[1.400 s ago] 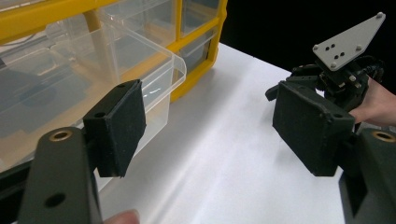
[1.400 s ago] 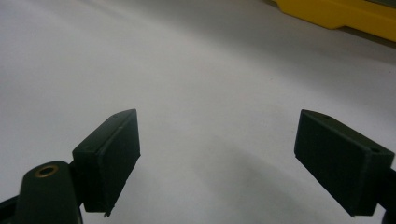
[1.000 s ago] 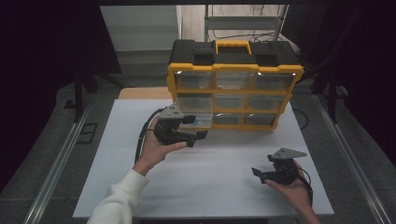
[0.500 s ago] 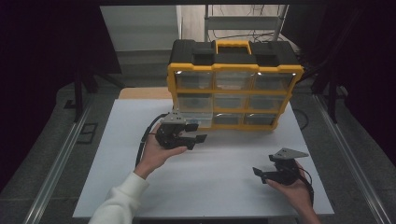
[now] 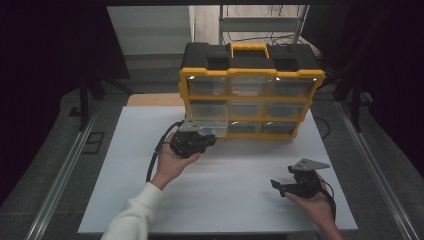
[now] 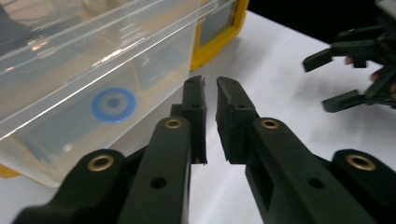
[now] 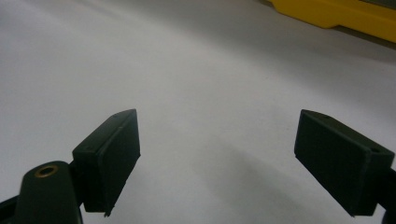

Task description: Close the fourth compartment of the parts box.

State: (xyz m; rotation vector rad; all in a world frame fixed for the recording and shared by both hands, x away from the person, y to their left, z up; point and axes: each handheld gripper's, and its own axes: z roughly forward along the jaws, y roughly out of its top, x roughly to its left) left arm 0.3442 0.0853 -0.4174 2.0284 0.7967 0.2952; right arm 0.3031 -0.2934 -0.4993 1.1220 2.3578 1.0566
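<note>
Yellow-and-black organizer (image 5: pixel 250 75), clear drawer (image 6: pixel 93 70) with blue ring (image 6: pixel 113 104), white table (image 5: pixel 240 175)

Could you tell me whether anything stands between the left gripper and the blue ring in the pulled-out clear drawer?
Yes. The clear drawer itself does: its transparent front wall lies between the left gripper and the blue ring, which sits inside. The jaws have just been closing, with nothing between them, beside that wall.

clear drawer (image 6: pixel 93 84) cut off at frame edge

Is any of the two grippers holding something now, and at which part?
Nothing is held. The left gripper has just been closing, with nothing between its jaws, beside the clear drawer. The right gripper is open over the table.
</note>
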